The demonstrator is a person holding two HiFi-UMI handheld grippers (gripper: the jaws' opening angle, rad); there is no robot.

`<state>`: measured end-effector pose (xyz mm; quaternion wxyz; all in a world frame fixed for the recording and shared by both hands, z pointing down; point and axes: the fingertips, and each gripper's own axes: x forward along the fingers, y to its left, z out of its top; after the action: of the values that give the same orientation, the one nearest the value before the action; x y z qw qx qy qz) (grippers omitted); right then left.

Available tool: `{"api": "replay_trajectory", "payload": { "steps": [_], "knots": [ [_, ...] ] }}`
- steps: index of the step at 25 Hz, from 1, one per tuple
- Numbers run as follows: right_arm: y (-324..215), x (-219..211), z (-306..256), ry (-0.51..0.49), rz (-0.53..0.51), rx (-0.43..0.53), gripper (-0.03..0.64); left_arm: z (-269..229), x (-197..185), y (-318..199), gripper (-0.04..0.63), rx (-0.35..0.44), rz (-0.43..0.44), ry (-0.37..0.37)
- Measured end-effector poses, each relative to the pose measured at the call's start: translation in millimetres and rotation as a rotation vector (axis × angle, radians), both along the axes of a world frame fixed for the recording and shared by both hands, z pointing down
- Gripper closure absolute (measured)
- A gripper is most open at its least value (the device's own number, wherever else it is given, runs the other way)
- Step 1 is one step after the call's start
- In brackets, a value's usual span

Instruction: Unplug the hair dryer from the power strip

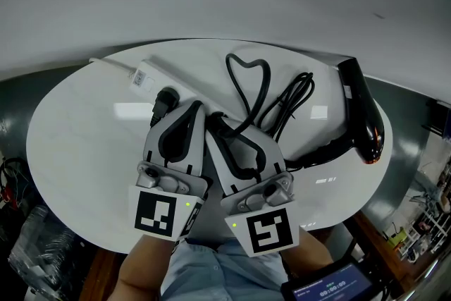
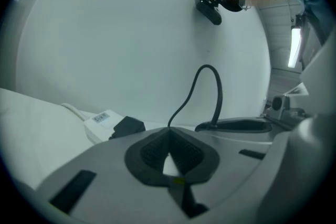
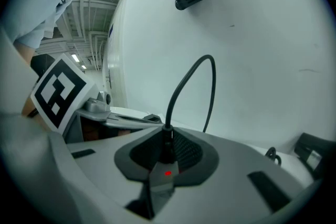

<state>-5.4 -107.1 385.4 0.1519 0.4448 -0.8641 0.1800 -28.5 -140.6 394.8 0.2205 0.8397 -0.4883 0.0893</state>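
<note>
The white power strip (image 1: 144,75) lies at the back left of the round white table (image 1: 77,151), and a black plug (image 1: 166,98) sits in its near end. From there the black cord (image 1: 246,91) loops across to the black hair dryer (image 1: 363,116) on the right. My right gripper (image 1: 213,122) is shut on the cord, which rises in an arc from between its pads (image 3: 181,152). My left gripper (image 1: 197,108) is beside it, just right of the plug (image 2: 127,126), with its tips together (image 2: 168,134). I cannot tell whether they pinch the cord (image 2: 210,76).
The strip's white lead (image 1: 106,61) runs off the table's back left edge. A plain white wall stands close behind the table. A small screen (image 1: 331,287) sits at the near right, below the table edge. Clutter lies on the floor at both sides.
</note>
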Motion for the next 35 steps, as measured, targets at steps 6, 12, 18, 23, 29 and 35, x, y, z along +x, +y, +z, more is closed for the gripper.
{"api": "replay_trajectory", "payload": {
  "steps": [6, 12, 18, 23, 29, 35],
  "knots": [
    [6.5, 1.9, 20.3, 0.106, -0.110, -0.075, 0.556, 0.9, 0.9, 1.0, 0.597, -0.010, 0.005, -0.015],
    [12.1, 2.4, 27.6, 0.213, -0.176, -0.085, 0.535, 1.7, 0.5, 0.5, 0.598, -0.012, 0.007, -0.016],
    [14.5, -0.9, 15.4, 0.227, -0.186, -0.011, 0.569, 2.4, 2.7, 1.0, 0.598, -0.022, 0.020, -0.027],
    [18.4, -0.2, 15.0, 0.195, -0.182, -0.022, 0.571, 1.9, 3.1, 2.3, 0.598, -0.024, 0.030, -0.017],
    [19.4, -1.1, 19.8, 0.214, -0.214, -0.041, 0.569, 4.2, 2.5, 4.0, 0.598, -0.036, 0.033, -0.025],
    [20.0, -1.1, 23.4, 0.237, -0.236, -0.046, 0.528, -1.2, -7.4, 10.6, 0.597, -0.073, -0.001, 0.028]
  ]
}}
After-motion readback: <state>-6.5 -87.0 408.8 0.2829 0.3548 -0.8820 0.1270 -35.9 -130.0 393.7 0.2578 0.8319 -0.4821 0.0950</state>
